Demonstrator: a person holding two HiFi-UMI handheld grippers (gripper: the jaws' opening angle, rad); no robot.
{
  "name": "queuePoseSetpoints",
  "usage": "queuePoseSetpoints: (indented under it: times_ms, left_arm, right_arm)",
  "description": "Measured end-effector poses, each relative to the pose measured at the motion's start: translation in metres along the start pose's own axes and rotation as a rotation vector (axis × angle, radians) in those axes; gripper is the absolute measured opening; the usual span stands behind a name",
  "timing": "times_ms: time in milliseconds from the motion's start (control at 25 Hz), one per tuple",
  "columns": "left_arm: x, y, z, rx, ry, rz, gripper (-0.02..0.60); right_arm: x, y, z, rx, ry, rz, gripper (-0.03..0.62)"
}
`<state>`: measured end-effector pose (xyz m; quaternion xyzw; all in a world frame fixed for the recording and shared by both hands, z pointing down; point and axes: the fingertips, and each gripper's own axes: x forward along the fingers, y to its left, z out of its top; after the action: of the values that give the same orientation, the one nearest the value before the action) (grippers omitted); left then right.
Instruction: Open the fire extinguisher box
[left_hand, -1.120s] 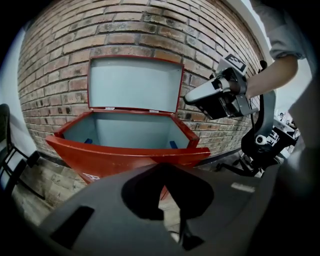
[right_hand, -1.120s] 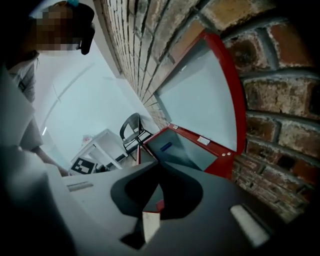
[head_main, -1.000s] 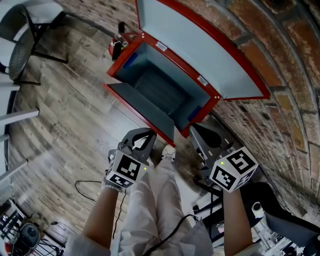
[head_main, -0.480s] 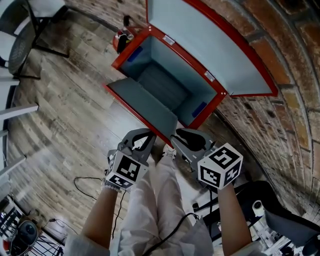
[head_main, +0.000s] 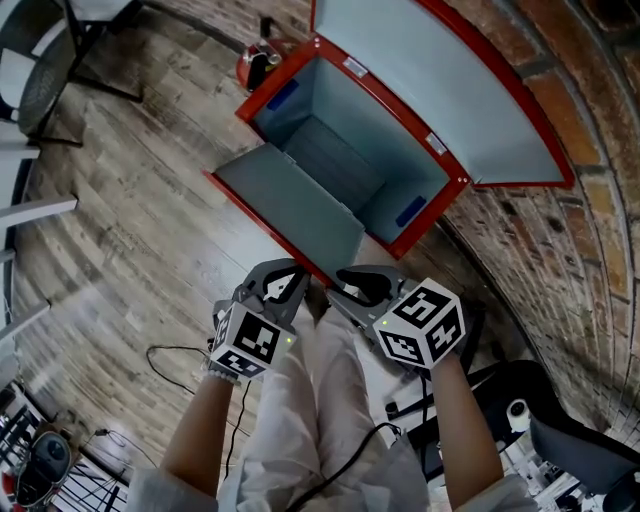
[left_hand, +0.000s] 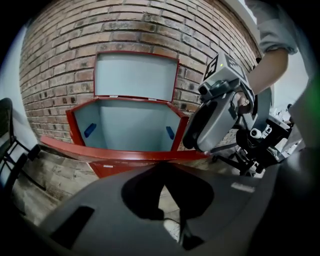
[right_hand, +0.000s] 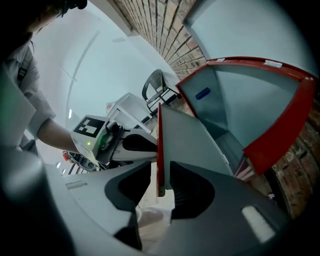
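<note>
Our right gripper (head_main: 352, 280) has swung left, up to the box (head_main: 370, 130). We see it just ahead, lengthwise along the wall (head_main: 560, 250), lid (head_main: 430, 80) up, flap (head_main: 290, 205) edge between that gripper's parted jaws. Its labels (head_main: 436, 143) are unreadable. Left gripper (head_main: 287, 277) is closed, empty.

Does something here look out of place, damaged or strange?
Nothing is damaged or spilled. One odd thing: the box is open and looks empty, while what seems to be a red extinguisher stands outside it, by its left end.
</note>
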<state>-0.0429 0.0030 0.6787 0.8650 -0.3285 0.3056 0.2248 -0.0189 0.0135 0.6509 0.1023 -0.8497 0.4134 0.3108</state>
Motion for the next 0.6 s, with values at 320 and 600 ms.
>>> queuePoseSetpoints:
  times_ms: [320, 600]
  left_arm:
    - [-0.005, -0.001, -0.018, -0.001, 0.017, -0.007, -0.002]
    - [-0.018, 0.0, -0.031, -0.035, 0.013, -0.002, -0.002]
  right_arm:
    - [0.027, 0.008, -0.014, -0.04, 0.091, 0.029, 0.058]
    - [0.04, 0.012, -0.022, -0.036, 0.128, 0.06, 0.051]
